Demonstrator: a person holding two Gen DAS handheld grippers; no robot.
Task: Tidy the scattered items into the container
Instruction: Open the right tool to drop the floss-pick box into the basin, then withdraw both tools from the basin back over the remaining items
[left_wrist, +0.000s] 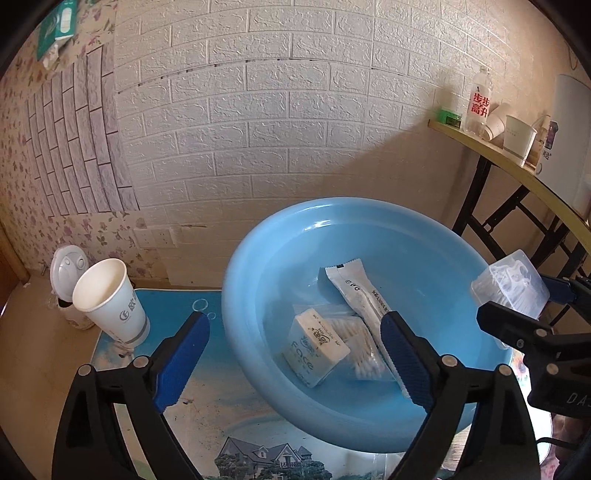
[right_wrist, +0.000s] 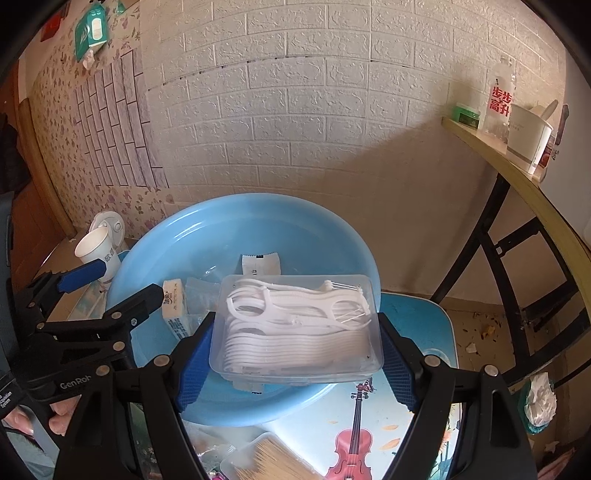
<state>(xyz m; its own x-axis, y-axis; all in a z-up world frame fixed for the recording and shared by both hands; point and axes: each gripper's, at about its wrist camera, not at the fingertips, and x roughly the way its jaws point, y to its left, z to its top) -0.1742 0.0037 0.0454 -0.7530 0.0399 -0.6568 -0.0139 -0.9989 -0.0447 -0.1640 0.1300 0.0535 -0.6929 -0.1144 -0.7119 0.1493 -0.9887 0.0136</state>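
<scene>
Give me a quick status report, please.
Left tongs open, empty. Right tongs shut on floss pick box above blue basin. Nothing in the way.

At six o'clock in your right wrist view the box of wooden sticks (right_wrist: 273, 461) is cut off by the edge, while the floss-pick box (right_wrist: 297, 326) hides most of the long white sachet (right_wrist: 260, 263).
</scene>
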